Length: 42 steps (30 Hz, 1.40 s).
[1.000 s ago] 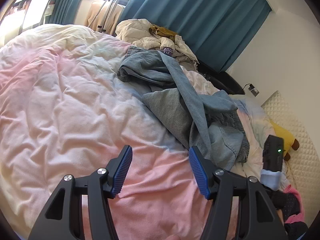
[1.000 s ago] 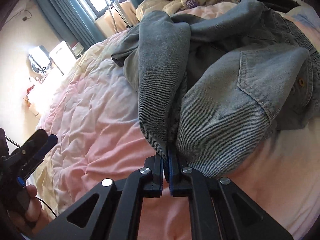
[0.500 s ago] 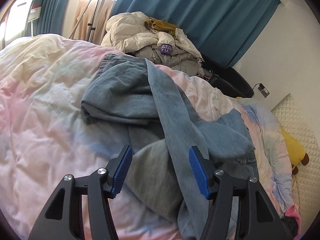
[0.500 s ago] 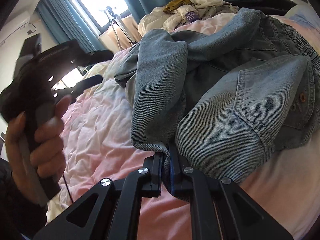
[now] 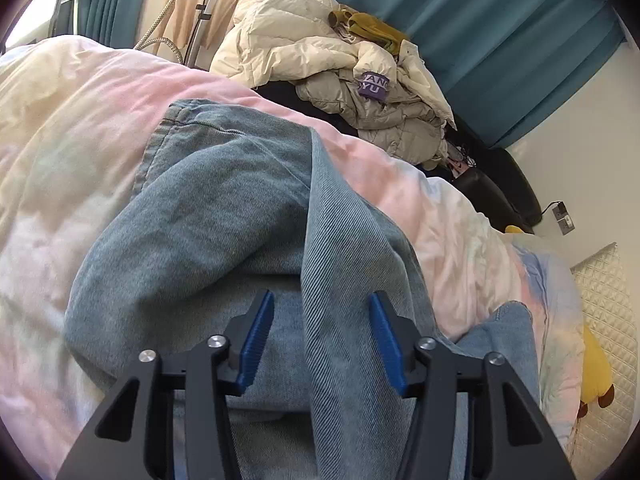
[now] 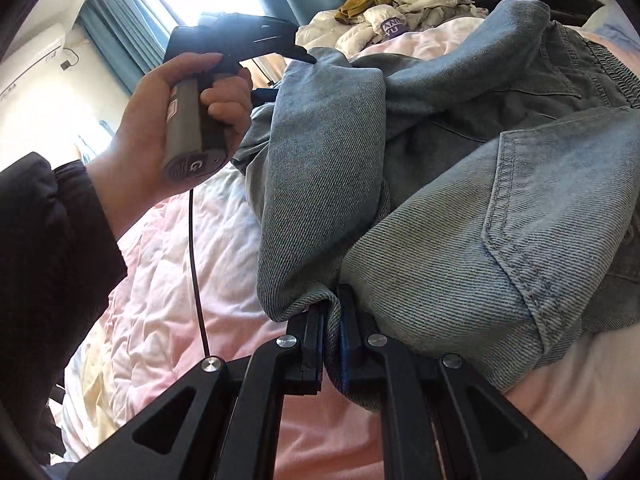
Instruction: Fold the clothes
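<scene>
A pair of light blue denim jeans (image 5: pixel 224 216) lay crumpled on a bed, spread over a pink and cream quilt (image 5: pixel 68 128). One leg ran away toward the far side, its hem edge visible, and a narrow folded strip of denim crossed it from far to near.

The right gripper (image 6: pixel 331 320) had its fingers closed tight on a fold of the jeans at the near edge of the heap, beside a back pocket (image 6: pixel 560 216). That grip looked the same as a second before.

The change was on the left. A second earlier the left gripper (image 5: pixel 320 340) hovered over bare quilt, well to the left of the jeans. Now it sat directly over the denim, fingers spread wide, with the folded strip running between them but not pinched. In the right wrist view the person's left hand (image 6: pixel 168 128) held that tool, whose tips reached the far upper edge of the leg.

This suggests the left gripper had arrived to take a second hold, so the jeans could be lifted and spread flat before folding.

Farther off, a pile of cream jackets (image 5: pixel 332 64) rested against teal curtains (image 5: pixel 500 32), and a yellow plush toy (image 5: pixel 592 368) lay at the right edge.
</scene>
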{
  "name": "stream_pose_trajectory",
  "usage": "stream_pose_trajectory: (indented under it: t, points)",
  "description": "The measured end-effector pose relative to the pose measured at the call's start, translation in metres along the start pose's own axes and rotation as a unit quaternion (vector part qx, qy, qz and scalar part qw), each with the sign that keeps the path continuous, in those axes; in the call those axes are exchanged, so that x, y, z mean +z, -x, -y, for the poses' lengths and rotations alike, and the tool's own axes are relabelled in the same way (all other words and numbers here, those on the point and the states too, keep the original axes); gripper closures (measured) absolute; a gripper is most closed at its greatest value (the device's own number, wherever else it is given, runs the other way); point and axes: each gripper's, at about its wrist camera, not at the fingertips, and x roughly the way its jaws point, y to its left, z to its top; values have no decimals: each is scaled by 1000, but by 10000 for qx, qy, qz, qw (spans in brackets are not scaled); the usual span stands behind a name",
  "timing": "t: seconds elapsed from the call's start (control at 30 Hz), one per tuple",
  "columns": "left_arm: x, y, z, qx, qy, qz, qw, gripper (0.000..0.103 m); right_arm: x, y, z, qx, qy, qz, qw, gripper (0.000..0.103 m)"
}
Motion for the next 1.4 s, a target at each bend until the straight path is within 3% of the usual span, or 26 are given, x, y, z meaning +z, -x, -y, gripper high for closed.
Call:
stream_pose_trajectory:
  t: [0.07,0.1,0.13,0.23,0.57,0.83,1.0,1.2,1.4]
  points:
    - [4,-9,5,348,-69,-96,9993,79,1,-4,1,36,29,-1,10000,96]
    - [6,-13,8,523,-108,-144,9985,84,2,-6,3,57,41,4,10000,96]
    - [7,-13,11,685,-188,-160,9973,101,2,-7,4,102,25,7,9999,96]
    - [6,2,27,983,-549,81,9936,101,3,-8,6,237,-19,29,9997,96]
    - [-17,137,30,744,-556,1013,9905,102,2,10,-8,254,212,311,9990,96]
    - [-73,259,-24,899,-264,1571,9831,102,-8,32,-20,297,386,445,9978,96]
    - [-121,325,-76,1089,187,1950,9745,102,-12,46,-28,294,569,463,9969,95]
    - [-191,340,-152,1738,618,1775,9667,102,-7,55,-26,212,590,439,9971,93]
    - [-249,317,-209,1768,1186,1547,9648,101,-5,52,-25,132,643,440,9969,92]
